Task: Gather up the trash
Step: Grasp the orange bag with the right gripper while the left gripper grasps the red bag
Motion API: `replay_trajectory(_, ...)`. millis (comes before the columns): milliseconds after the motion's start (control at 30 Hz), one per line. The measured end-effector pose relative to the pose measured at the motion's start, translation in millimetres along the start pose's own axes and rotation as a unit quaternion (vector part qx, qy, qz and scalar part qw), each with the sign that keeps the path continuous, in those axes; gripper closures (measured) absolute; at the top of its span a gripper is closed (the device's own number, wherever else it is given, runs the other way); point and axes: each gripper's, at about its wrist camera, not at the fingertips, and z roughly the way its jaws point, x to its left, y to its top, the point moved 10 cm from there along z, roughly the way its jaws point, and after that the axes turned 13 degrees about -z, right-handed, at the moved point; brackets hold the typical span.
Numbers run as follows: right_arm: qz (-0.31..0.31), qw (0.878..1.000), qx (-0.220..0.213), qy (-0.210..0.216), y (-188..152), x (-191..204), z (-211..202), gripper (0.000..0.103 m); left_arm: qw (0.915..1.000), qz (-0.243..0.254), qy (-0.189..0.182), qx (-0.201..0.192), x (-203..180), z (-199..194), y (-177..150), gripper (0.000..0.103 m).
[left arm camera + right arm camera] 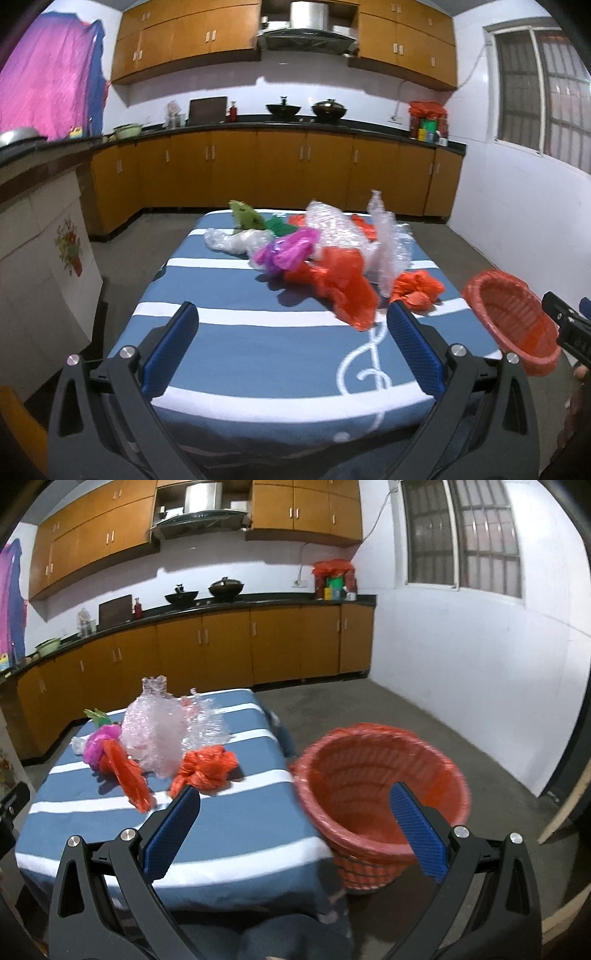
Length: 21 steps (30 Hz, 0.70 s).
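While your left claw (291, 325) hangs spread and empty over the near end of the striped worktop (258, 343), your right claw (295, 808) is likewise apart, holding nothing. The crumpled bags and bubble wrap (332, 229) lie heaped toward the worktop's far right corner. The red-lined basket (380, 794) sits just off its right edge.
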Motion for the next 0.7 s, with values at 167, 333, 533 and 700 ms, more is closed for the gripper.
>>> replay_trajectory(167,-0.020,0.999,0.016,0.024,13.0,29.1,41.9,0.004,0.9997,-0.018,0.017,0.001,21.1,22.0,9.5,0.004)
replay_trajectory(333,-0.039,0.997,0.045,0.050,15.2,57.2,87.3,0.015,0.9991,-0.026,0.031,0.010,36.7,44.6,13.1,0.004)
replay_trajectory(533,-0.044,0.994,0.077,0.066,12.9,82.5,136.7,0.019,0.9985,-0.035,0.037,0.021,46.4,67.8,14.5,0.004)
replay_trajectory(700,-0.050,0.992,0.099,0.064,9.1,92.3,167.2,0.020,0.9981,-0.041,0.038,0.025,53.4,82.2,18.4,0.005)
